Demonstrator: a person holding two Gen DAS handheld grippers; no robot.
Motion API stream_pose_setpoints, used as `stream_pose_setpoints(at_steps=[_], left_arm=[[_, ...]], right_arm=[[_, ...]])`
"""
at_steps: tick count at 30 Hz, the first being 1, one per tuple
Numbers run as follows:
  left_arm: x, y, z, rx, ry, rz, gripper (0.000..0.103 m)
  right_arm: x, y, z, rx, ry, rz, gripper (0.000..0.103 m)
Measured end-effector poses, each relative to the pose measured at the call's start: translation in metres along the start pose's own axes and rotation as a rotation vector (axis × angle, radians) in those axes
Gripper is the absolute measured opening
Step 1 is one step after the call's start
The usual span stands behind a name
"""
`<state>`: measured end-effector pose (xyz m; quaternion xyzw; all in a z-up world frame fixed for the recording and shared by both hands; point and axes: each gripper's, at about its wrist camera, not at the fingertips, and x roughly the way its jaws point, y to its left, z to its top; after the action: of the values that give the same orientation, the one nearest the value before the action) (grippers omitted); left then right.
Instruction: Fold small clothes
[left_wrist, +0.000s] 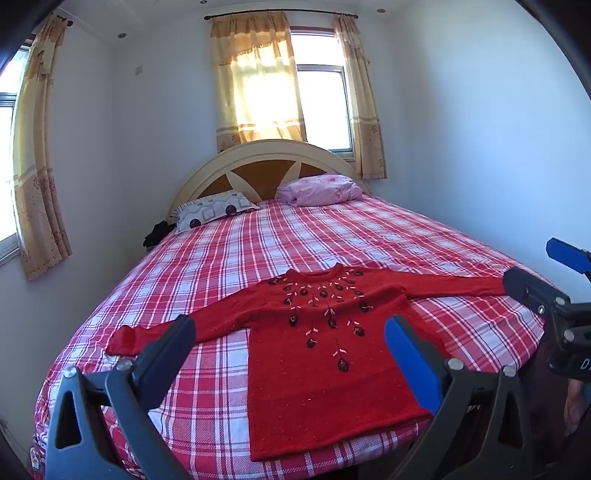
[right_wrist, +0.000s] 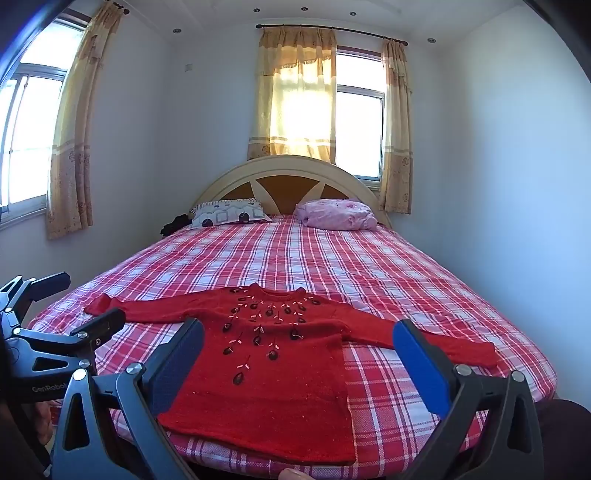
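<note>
Left wrist view shows a red sweater (left_wrist: 317, 354) lying flat near the foot edge of the bed (left_wrist: 369, 236), sleeves spread wide. Left hand-held gripper (left_wrist: 288, 354) is wide open and holds nothing. Right hand-held gripper (right_wrist: 299, 354) is wide open and empty too.

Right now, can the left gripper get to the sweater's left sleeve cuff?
Probably yes. The left gripper hangs open above the sweater, whose left sleeve lies flat and uncovered on the bed. The right gripper is off to the other side.
</note>
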<state>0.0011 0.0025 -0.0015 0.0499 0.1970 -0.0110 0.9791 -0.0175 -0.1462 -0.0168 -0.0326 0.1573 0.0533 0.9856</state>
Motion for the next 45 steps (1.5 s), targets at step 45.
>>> stream_pose_setpoints(at_steps=[45], left_arm=[[-0.001, -0.001, -0.001, -0.009, -0.003, 0.005, 0.103]], right_arm=[[0.013, -0.004, -0.008, -0.007, 0.041, -0.02, 0.102]])
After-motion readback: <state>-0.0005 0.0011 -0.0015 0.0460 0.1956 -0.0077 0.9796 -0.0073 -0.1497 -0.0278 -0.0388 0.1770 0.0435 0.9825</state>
